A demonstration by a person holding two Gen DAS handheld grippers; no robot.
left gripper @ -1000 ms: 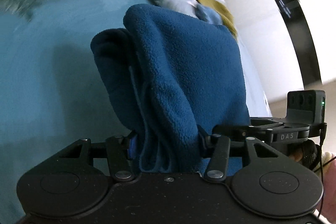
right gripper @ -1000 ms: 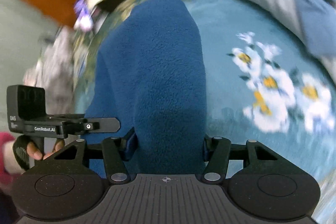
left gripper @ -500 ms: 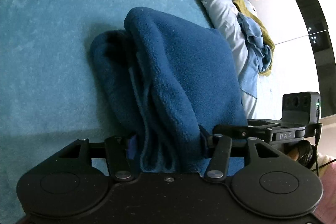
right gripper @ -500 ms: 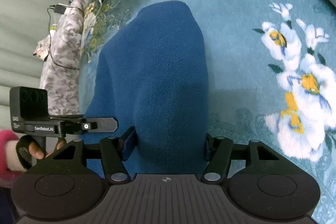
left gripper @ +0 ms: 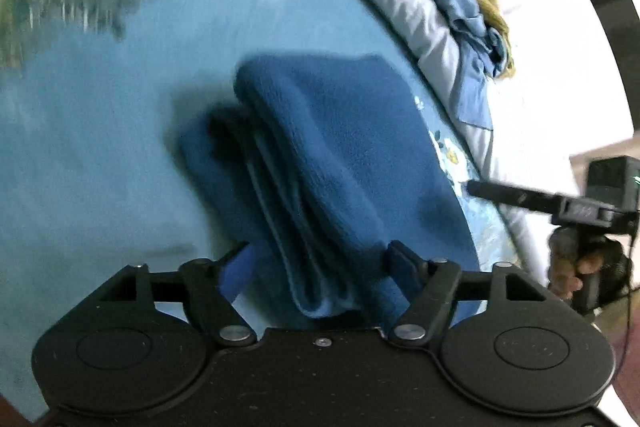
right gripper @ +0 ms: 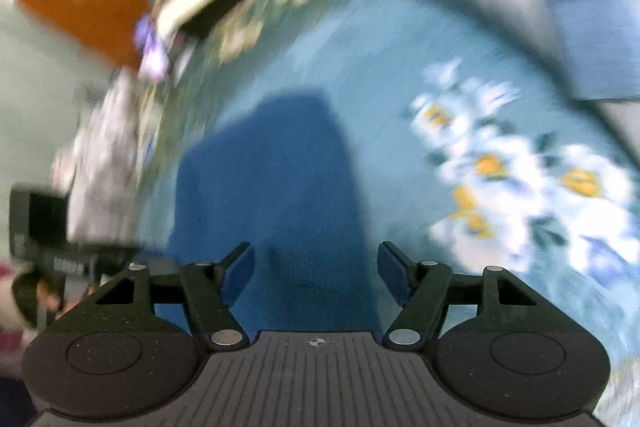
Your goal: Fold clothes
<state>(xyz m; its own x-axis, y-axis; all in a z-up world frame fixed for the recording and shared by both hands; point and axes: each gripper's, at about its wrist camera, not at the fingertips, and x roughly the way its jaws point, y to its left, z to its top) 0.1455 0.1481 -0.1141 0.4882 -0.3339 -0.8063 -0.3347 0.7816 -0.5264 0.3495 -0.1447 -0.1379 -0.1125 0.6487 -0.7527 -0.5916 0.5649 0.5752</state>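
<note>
A dark blue fleece garment is lying folded on a teal carpet, its layers stacked so that several edges are showing along its left side in the left wrist view. Its top face is looking smooth and fuzzy, with a rounded fold at the far end. In the right wrist view, the same fleece garment is appearing as a blurred, tapering blue shape on the carpet beside white and yellow flower patterns.
</note>
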